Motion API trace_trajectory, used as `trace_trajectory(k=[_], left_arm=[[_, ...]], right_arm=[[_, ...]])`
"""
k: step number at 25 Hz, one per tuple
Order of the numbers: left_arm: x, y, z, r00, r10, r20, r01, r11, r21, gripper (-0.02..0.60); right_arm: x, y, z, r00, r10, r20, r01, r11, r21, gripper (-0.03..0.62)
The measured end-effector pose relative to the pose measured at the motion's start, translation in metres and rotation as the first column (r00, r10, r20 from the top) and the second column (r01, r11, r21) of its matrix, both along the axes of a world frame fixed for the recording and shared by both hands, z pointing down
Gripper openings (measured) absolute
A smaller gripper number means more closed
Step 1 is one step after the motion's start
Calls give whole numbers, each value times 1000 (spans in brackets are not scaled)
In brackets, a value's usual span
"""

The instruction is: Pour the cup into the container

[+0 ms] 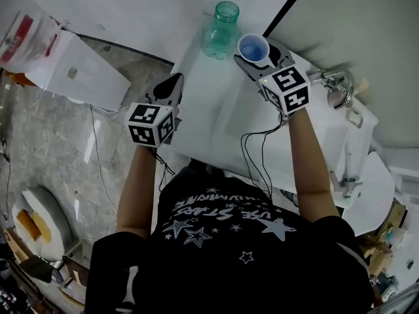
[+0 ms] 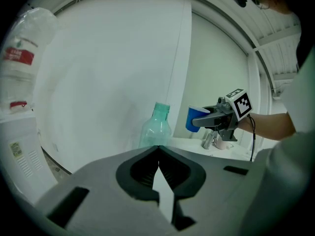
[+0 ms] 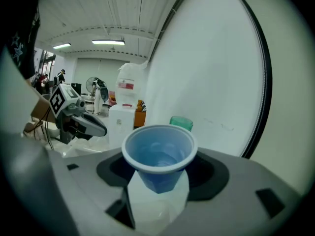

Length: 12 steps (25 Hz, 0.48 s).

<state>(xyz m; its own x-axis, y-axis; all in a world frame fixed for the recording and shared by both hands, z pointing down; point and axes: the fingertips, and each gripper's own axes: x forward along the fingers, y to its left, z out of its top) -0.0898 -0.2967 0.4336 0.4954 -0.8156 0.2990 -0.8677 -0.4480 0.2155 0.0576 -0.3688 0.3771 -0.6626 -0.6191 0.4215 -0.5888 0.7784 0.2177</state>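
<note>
Right hand-held gripper (image 1: 256,56) has its jaws set wide on the blue cup (image 3: 158,156), clamping the lower body so that the cup stands upright with its rim level. What is inside the cup is hard to make out. The container, a clear green bottle (image 1: 221,31), stands upright on the white bench (image 1: 209,110), its long axis vertical and its narrow mouth open to the top. In the head view the bottle lies just beside the cup, to its left and a little farther from the person. In the right gripper view its mouth peeks out just behind the cup's rim. The pour probably calls for a short shift toward the bottle, then a tilt over that mouth. Left hand-held gripper (image 1: 171,87) is closed and empty, well apart from the bottle, so the right one is the nearer.
</note>
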Motion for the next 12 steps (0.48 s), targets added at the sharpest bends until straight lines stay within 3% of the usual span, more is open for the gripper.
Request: trace_trajectory(k=[7, 12], left_arm=[[1, 25, 25, 1000, -27, 12, 27, 998, -48, 11], [-3, 33, 41, 999, -33, 28, 35, 997, -73, 10]], right_arm=[[-17, 29, 38, 994, -66, 90, 72, 995, -68, 298], [-30, 37, 71, 991, -89, 100, 99, 990, -100, 299]])
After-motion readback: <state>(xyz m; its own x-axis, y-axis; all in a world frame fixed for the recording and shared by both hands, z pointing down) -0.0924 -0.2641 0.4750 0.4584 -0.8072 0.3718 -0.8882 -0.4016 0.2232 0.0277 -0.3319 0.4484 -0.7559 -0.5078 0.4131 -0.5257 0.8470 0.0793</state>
